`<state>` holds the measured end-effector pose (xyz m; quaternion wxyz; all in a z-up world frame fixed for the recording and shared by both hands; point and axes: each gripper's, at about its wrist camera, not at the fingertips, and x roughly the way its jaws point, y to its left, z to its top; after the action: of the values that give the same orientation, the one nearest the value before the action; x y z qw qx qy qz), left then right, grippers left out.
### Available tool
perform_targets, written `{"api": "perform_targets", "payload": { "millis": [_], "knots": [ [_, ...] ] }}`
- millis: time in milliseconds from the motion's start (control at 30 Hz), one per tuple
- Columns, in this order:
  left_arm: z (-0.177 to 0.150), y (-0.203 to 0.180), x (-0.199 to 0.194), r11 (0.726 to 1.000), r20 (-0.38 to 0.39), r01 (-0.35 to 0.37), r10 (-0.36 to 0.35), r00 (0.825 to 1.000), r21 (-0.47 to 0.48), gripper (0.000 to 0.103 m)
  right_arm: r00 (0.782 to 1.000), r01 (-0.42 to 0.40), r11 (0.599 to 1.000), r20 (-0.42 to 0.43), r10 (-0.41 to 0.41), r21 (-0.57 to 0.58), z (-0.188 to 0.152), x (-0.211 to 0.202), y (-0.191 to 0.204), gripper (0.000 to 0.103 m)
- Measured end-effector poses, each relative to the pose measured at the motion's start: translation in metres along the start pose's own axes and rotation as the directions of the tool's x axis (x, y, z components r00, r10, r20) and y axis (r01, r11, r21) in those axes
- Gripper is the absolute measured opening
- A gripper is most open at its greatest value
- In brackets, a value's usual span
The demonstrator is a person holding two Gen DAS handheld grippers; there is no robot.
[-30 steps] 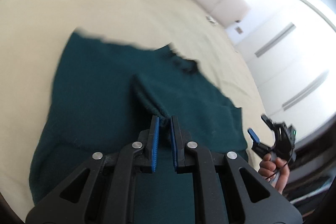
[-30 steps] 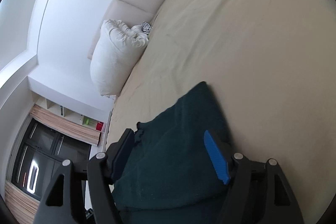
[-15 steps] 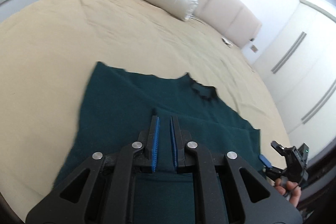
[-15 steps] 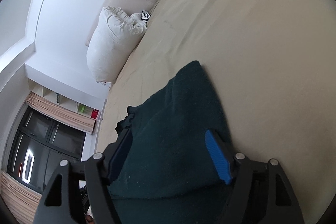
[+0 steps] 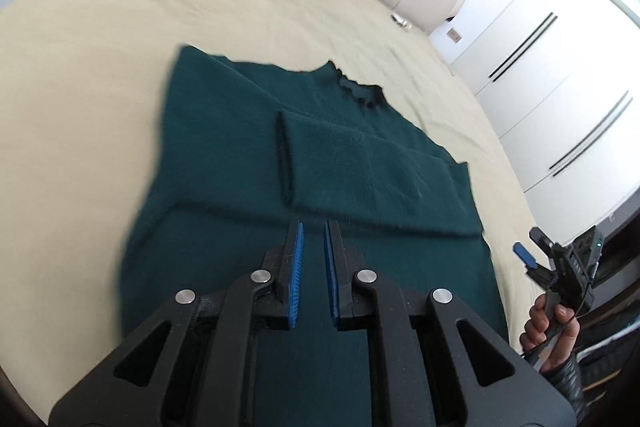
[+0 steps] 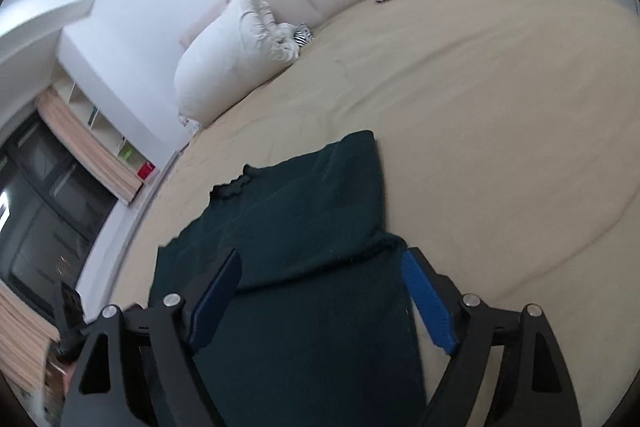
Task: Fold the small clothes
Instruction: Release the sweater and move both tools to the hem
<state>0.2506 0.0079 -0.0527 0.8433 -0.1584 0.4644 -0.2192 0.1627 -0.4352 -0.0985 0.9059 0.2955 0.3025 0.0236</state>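
Sweater (image 5: 320,155) on the bed (image 5: 80,87) has one sleeve (image 5: 360,171) folded across from 3 o'clock, rest unfolded; left gripper (image 5: 313,247) jaws nearly closed on nothing, right gripper (image 6: 320,275) jaws wide, empty.

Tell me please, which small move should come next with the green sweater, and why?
Probably bring the open right gripper down to the sweater's bottom hem for the next fold. One sleeve already lies across the body, and the left gripper holds nothing, its jaws nearly closed above the cloth.

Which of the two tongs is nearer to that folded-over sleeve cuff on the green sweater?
Left. The left tongs hover just short of the sleeve cuff, nearly closed and empty. The right tongs sit off the sweater's far edge.
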Motion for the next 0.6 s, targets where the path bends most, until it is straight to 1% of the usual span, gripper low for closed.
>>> {"api": "perform_targets", "payload": {
  "millis": [33, 100, 133, 167, 200, 233, 267, 367, 467, 500, 567, 600],
  "knots": [
    [-0.013, 0.001, -0.018, 1.0, 0.003, -0.006, 0.006, 1.0, 0.015, 0.021, 1.0, 0.017, 0.999, 0.002, -0.017, -0.048, -0.008, -0.011, 0.005, 0.088],
    [-0.032, 0.001, -0.039, 0.999, 0.004, 0.001, -0.001, 1.0, 0.034, 0.051, 0.998, 0.064, 0.985, -0.004, -0.066, -0.159, -0.031, -0.037, 0.017, 0.088],
    [-0.047, 0.002, -0.052, 0.999, 0.006, 0.009, -0.01, 1.0, 0.042, 0.074, 0.997, 0.078, 0.976, -0.01, -0.081, -0.202, -0.042, -0.049, 0.02, 0.088],
    [-0.063, 0.003, -0.064, 0.999, 0.006, 0.014, -0.014, 1.0, 0.049, 0.078, 0.995, 0.093, 0.966, -0.011, -0.099, -0.24, -0.054, -0.062, 0.023, 0.088],
    [-0.078, 0.006, -0.076, 0.998, -0.002, 0.02, -0.02, 1.0, 0.056, 0.078, 0.993, 0.111, 0.958, -0.008, -0.117, -0.265, -0.063, -0.071, 0.024, 0.088],
    [-0.096, 0.007, -0.084, 0.998, -0.03, 0.023, -0.021, 0.999, 0.062, 0.078, 0.99, 0.132, 0.946, 0.0, -0.139, -0.294, -0.072, -0.082, 0.025, 0.088],
    [-0.109, 0.013, -0.097, 0.998, -0.042, 0.016, -0.013, 0.999, 0.068, 0.078, 0.986, 0.16, 0.931, 0.013, -0.165, -0.328, -0.081, -0.093, 0.026, 0.088],
    [-0.149, 0.015, -0.115, 0.992, -0.082, -0.025, 0.035, 0.996, 0.127, 0.078, 0.973, 0.227, 0.879, 0.056, -0.224, -0.42, -0.101, -0.122, 0.026, 0.088],
    [-0.181, 0.032, -0.142, 0.992, -0.1, -0.038, 0.051, 0.994, 0.124, 0.078, 0.96, 0.276, 0.832, 0.09, -0.266, -0.481, -0.114, -0.143, 0.023, 0.088],
    [-0.19, 0.033, -0.151, 0.988, -0.096, -0.061, 0.076, 0.992, 0.145, 0.078, 0.952, 0.303, 0.813, 0.111, -0.287, -0.497, -0.119, -0.149, 0.021, 0.088],
    [-0.199, 0.027, -0.156, 0.957, -0.085, -0.127, 0.153, 0.984, 0.261, 0.078, 0.943, 0.327, 0.794, 0.123, -0.309, -0.513, -0.124, -0.157, 0.017, 0.088],
    [-0.203, 0.025, -0.161, 0.944, -0.08, -0.141, 0.172, 0.982, 0.299, 0.078, 0.942, 0.33, 0.79, 0.119, -0.315, -0.516, -0.127, -0.159, 0.015, 0.088]
  ]
}}
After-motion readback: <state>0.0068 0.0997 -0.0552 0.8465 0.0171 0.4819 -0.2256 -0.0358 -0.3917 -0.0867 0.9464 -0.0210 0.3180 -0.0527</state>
